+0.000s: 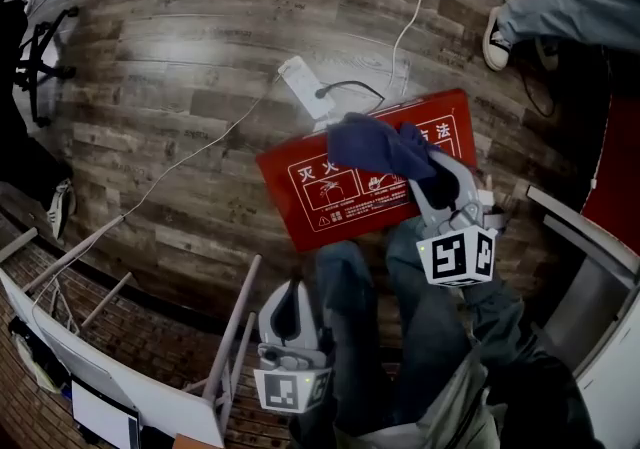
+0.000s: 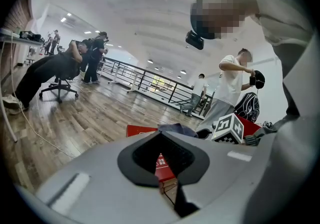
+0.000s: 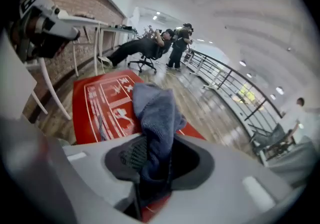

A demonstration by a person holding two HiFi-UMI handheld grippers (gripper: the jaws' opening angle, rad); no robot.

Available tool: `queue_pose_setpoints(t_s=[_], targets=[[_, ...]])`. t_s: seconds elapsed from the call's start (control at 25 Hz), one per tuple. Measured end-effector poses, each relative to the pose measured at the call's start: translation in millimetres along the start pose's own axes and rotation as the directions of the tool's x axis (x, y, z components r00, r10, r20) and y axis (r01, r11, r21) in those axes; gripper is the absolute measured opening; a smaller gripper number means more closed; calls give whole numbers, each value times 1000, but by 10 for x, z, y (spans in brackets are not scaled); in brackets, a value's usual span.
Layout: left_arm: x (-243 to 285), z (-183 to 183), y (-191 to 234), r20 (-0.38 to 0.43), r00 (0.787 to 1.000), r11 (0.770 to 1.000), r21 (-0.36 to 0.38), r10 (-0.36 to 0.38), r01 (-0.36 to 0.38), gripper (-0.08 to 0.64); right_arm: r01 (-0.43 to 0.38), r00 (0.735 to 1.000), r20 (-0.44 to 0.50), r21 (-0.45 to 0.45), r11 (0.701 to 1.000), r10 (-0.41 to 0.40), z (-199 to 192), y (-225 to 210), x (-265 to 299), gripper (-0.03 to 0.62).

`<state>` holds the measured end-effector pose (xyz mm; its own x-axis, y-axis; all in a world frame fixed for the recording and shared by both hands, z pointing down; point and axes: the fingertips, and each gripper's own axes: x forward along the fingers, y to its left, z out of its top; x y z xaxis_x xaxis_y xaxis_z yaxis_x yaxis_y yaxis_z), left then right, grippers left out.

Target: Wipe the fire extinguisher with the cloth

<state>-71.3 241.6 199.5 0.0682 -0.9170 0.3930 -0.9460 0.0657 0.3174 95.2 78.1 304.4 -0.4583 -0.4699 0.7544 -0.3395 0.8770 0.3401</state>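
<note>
A flat red fire extinguisher box [image 1: 330, 199] with white printed instructions lies on the wooden floor. My right gripper [image 1: 432, 172] hangs over its right end, shut on a dark blue cloth [image 1: 375, 147] that bunches over the box's upper edge. In the right gripper view the cloth [image 3: 155, 113] runs down between the jaws of the right gripper [image 3: 150, 168], with the red box [image 3: 100, 103] behind it. My left gripper [image 1: 290, 295] is low by my knee, apart from the box, shut and holding nothing. The left gripper view shows the box [image 2: 137, 130] and cloth [image 2: 176, 128] ahead.
A white power adapter [image 1: 305, 82] and its cables lie just beyond the box. Another person's shoe [image 1: 495, 37] is at the upper right. A white table frame [image 1: 120, 387] stands at the lower left, a white rack [image 1: 590, 237] at the right. My legs [image 1: 430, 327] fill the lower middle.
</note>
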Motion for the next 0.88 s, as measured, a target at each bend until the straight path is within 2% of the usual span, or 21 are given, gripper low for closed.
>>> queue_pose_setpoints(t_s=[0.04, 0.12, 0.2, 0.24, 0.32, 0.44, 0.52, 0.6, 0.64, 0.76, 0.88], targets=[[-13, -4, 31, 1, 1000, 1000, -10, -1, 1, 6, 60, 998, -19, 11, 998, -60, -170, -145, -39, 126], [-43, -12, 107, 5, 1000, 1000, -20, -4, 4, 6, 152, 986, -86, 105, 983, -144, -534, -438, -142, 125], [-88, -49, 193, 1, 1000, 1000, -18, -6, 6, 6, 193, 976, -131, 170, 966, -172, -693, -551, -217, 122], [-110, -81, 236, -4, 1000, 1000, -13, -9, 9, 6, 198, 975, -135, 164, 966, -177, -662, -522, -220, 113], [-133, -129, 315, -7, 1000, 1000, -8, -11, 11, 6, 158, 983, -112, 127, 979, -144, -401, -292, -154, 106], [-148, -185, 385, -7, 1000, 1000, -18, -9, 9, 6, -25, 1000, 11, 85, 996, 24, 295, 475, 13, 104], [-180, -254, 412, -15, 1000, 1000, -11, -16, 16, 6, -144, 984, 110, 14, 990, 141, 761, 1117, 65, 104], [-204, -301, 434, -25, 999, 1000, -7, -24, 24, 6, -221, 963, 138, -81, 972, 230, 996, 1607, 52, 104], [-218, -312, 445, -26, 999, 1000, -6, -29, 29, 6, -235, 959, 135, -108, 966, 248, 1013, 1723, 36, 104], [-261, -349, 480, -25, 999, 999, -14, -40, 40, 6, -220, 968, 110, -70, 973, 226, 821, 1570, -4, 104], [-261, -427, 500, -20, 999, 998, -31, -47, 47, 6, -81, 994, 76, 6, 997, 80, 336, 891, -75, 106]])
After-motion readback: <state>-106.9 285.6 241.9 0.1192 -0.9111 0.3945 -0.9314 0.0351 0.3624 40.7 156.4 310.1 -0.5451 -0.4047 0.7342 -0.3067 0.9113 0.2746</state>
